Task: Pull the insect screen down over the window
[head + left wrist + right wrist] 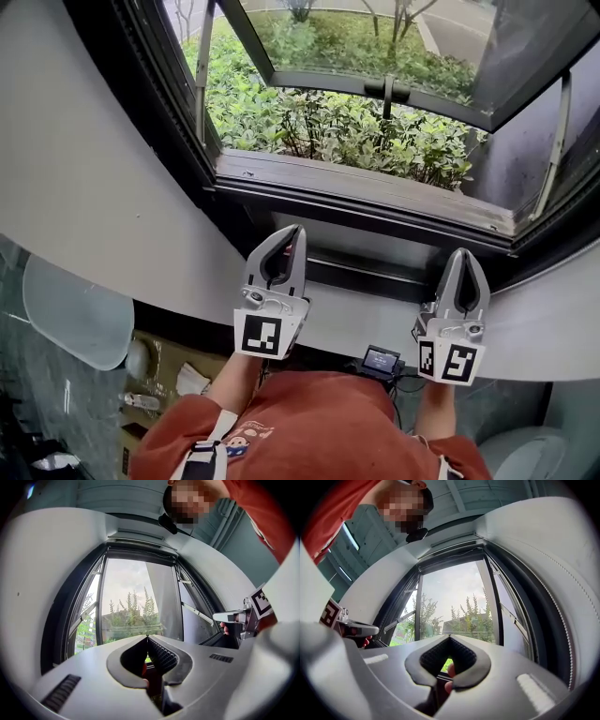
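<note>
As I look down from the head camera, my left tool (298, 230) and right tool (464, 253) point at the window (366, 202). They sit side by side, well apart, just short of its lower frame. Each tool is fully closed, its jaw tips pressed together with nothing between them, and neither touches anything. The insect screen (140, 540) seems to be rolled up at the top of the window, showing only as a pale strip across the head of the frame. The glass sash (319, 80) stands swung outward over green shrubs (328, 131).
</note>
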Available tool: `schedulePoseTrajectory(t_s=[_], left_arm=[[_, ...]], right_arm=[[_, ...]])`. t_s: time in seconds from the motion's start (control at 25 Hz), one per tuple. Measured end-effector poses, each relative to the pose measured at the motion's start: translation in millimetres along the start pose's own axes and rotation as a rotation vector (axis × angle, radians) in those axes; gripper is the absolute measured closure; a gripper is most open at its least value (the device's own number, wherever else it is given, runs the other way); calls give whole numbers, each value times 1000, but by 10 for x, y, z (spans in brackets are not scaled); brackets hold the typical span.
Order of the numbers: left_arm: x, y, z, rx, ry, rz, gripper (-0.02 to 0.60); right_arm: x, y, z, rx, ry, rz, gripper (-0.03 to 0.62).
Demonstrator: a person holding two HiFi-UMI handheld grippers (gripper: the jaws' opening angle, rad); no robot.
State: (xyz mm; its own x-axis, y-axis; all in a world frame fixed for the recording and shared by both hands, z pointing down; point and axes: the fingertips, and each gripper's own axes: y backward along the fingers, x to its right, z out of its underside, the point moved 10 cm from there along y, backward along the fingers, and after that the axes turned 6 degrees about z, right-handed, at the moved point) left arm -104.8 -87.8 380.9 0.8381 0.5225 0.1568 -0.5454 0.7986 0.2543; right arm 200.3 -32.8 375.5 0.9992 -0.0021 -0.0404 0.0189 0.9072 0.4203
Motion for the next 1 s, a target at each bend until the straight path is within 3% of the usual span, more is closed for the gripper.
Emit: schedulePoseTrajectory(t_s=[1.0], left_arm=[[-196, -313, -666, 203, -117, -17, 575]], right_arm=[[9, -445, -581, 237, 93, -51, 583]])
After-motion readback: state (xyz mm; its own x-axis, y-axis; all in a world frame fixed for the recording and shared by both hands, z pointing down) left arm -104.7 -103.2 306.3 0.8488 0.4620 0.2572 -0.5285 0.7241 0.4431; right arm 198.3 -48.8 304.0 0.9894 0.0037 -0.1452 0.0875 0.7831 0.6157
